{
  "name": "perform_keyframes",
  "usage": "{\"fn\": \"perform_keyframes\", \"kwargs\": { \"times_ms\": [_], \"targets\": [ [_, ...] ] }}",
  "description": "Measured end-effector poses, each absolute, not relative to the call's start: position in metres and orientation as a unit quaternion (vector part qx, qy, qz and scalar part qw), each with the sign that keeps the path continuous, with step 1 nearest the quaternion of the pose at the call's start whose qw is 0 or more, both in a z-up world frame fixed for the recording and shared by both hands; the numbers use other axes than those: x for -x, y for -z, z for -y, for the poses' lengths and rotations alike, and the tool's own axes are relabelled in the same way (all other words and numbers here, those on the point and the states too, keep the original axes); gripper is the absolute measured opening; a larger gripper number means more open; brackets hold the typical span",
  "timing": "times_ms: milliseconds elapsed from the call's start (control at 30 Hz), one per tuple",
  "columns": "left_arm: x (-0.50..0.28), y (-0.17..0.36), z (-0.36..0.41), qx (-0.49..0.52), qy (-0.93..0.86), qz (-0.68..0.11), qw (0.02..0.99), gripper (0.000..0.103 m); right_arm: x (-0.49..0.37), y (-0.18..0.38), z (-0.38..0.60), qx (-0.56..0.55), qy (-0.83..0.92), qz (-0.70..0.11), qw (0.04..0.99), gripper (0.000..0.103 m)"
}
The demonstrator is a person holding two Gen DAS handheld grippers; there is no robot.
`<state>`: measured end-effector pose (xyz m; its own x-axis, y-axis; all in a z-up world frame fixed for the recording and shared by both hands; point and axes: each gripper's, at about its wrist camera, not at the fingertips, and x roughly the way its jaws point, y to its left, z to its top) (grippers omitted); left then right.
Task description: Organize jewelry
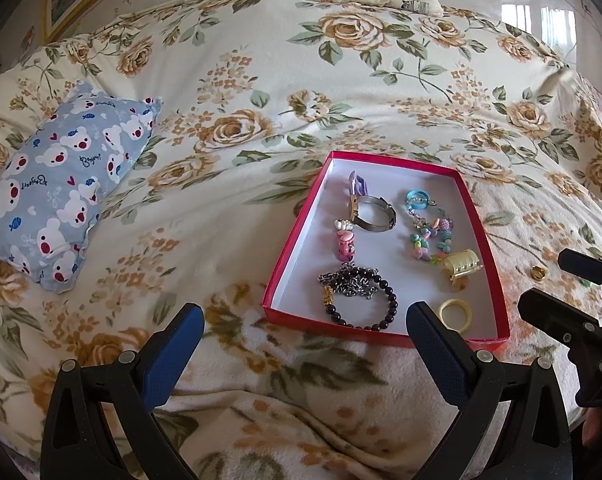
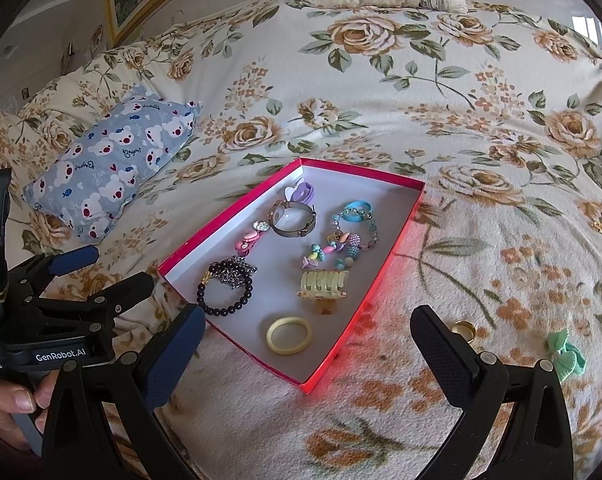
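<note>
Floral bedspread (image 2: pixel 381 92) underfoot, soft and lumpy, with a red box (image 2: pixel 237 208) already holding bracelets, a hair claw and a pale ring. Outside it, just right of the box: a gold ring (image 2: pixel 463 330), tucked beside one finger, and a mint bow (image 2: pixel 567 354) farther right. Possibly another gold bit far right, too small to tell. Both tongs spread wide and empty: left gripper (image 1: pixel 305 324), right gripper (image 2: pixel 307 326). Ring likely light, hard, slippery; best pinched across its rim, pressing into the plush.

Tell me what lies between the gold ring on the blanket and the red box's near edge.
Only bare floral blanket separates the gold ring from the red box; the right wrist view shows it, with that gripper's finger just ahead of the ring.
</note>
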<state>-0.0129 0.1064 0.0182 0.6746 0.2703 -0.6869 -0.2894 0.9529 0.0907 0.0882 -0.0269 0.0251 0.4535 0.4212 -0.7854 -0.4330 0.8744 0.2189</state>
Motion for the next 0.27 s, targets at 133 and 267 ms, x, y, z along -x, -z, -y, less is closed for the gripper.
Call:
{"fn": "perform_keyframes", "kwargs": {
  "times_ms": [133, 267],
  "targets": [
    [0.0128, -0.0181, -0.1064, 0.013, -0.153, -0.374, 0.915, 0.102, -0.0869, -0.0241, 0.0259, 0.008, -0.253, -0.460, 0.851, 0.103],
    [0.0133, -0.0206, -0.1058, 0.016, -0.150, -0.374, 0.915, 0.102, -0.0858, -0.0236, 0.0253, 0.009, -0.254, -0.460, 0.851, 0.103]
  ]
}}
